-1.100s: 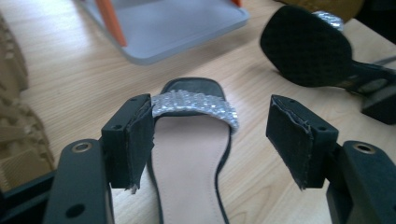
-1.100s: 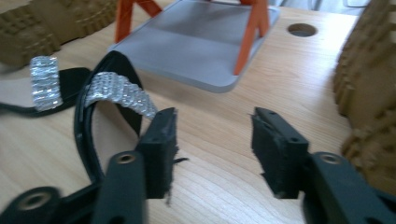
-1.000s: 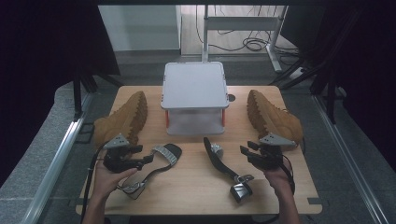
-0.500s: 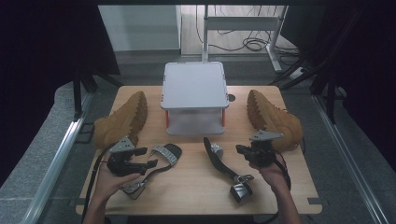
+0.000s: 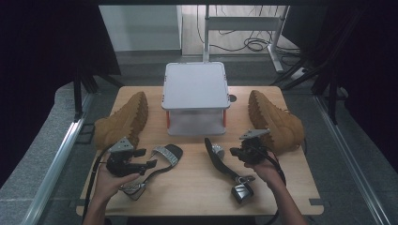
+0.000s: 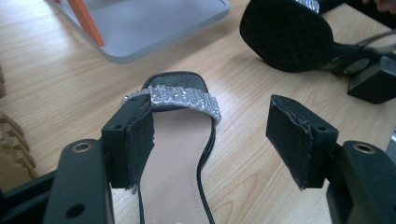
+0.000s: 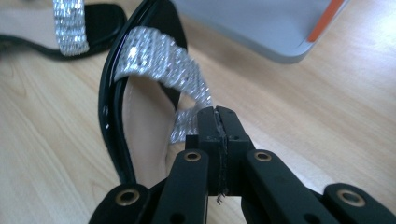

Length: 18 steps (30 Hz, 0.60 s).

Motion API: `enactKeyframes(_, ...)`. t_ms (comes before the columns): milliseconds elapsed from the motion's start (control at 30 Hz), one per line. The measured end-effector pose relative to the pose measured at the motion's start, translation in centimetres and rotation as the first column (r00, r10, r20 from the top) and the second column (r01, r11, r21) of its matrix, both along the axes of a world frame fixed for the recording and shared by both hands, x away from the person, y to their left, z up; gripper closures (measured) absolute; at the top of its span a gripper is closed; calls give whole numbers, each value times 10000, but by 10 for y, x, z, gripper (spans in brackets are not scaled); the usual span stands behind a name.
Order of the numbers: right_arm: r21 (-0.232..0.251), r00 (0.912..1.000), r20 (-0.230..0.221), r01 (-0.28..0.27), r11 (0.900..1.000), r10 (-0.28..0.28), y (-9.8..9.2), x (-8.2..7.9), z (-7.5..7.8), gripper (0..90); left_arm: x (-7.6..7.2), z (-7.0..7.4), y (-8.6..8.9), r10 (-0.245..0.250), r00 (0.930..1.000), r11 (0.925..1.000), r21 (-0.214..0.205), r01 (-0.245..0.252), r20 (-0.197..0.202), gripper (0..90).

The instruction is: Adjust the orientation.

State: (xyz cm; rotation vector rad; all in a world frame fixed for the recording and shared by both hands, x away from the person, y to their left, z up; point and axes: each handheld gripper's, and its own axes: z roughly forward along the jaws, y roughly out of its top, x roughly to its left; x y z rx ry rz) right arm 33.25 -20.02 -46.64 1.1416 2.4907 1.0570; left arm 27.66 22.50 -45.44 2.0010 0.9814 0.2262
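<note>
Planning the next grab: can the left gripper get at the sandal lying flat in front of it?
Probably yes. The left gripper has its jaws open, already astride the flat sandal just behind its glittery strap, with bare table around it and nothing in between.

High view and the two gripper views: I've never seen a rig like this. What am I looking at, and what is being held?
There is no robot here. A person holds a hand tool with two jaws in each hand. The high view looks down on the wooden table, and each gripper view looks along one tool's jaws.

On the table are two tan boots, a white box and two black sandals with sparkly straps.

The left gripper is open over the left sandal. The right gripper is shut at the right sandal's strap. I cannot tell whether it pinches it.
</note>
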Motion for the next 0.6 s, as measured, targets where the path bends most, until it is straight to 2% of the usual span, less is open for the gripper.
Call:
enactKeyframes(133, -280, 9991, -221, -357, 9990, 351, 5, -5, -2, 891, -2, 3, 5, 158, 9999, 9995, -261, -157, 35, 334)
enactKeyframes(200, -472, 9988, -141, -470, 9978, 464, 6, -8, -2, 891, -2, 3, 7, 220, 9998, 9990, -386, -221, -12, 334)
enactKeyframes(333, -371, 9984, -214, -523, 9979, 516, 4, -11, -3, 892, -2, 3, 10, 271, 9996, 9990, -343, -274, -78, 335)
enactKeyframes(433, -338, 9964, -424, -750, 9966, 735, 4, -14, -7, 892, -3, 4, 12, 503, 9987, 9977, -442, -507, -86, 339)
enactKeyframes(600, -428, 9937, -507, -1025, 9938, 1003, 8, -19, -9, 892, -5, 6, 13, 538, 9985, 9975, -444, -541, -76, 339)
